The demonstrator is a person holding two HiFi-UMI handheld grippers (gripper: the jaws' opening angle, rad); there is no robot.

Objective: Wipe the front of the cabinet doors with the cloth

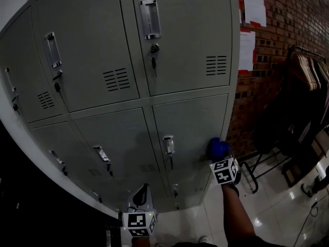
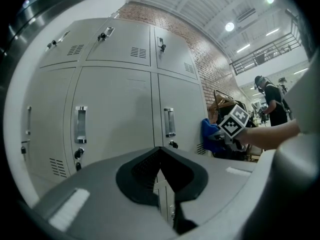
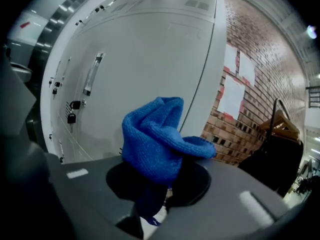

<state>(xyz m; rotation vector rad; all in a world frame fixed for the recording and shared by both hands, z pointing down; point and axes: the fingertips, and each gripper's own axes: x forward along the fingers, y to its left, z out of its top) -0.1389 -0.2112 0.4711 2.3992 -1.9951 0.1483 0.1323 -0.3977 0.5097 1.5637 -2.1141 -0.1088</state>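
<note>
A bank of grey metal cabinet doors (image 1: 180,40) fills the head view. My right gripper (image 1: 220,156) is shut on a bunched blue cloth (image 1: 218,148) and holds it at the right edge of the lower right door (image 1: 193,127), beside its vent. Whether the cloth touches the door I cannot tell. In the right gripper view the blue cloth (image 3: 157,139) covers the right gripper (image 3: 160,181), with the door (image 3: 150,64) close behind. My left gripper (image 1: 142,195) hangs lower, in front of the bottom doors, shut and holding nothing. The left gripper (image 2: 160,156) faces the doors (image 2: 115,109) and shows the blue cloth (image 2: 210,134).
A brick wall (image 1: 288,24) with pinned papers (image 1: 254,4) stands right of the cabinet. A dark clothes rack with hangers (image 1: 308,71) stands over the glossy white floor (image 1: 277,210). Keys hang from an upper lock (image 1: 153,53). A person (image 2: 272,101) stands far behind.
</note>
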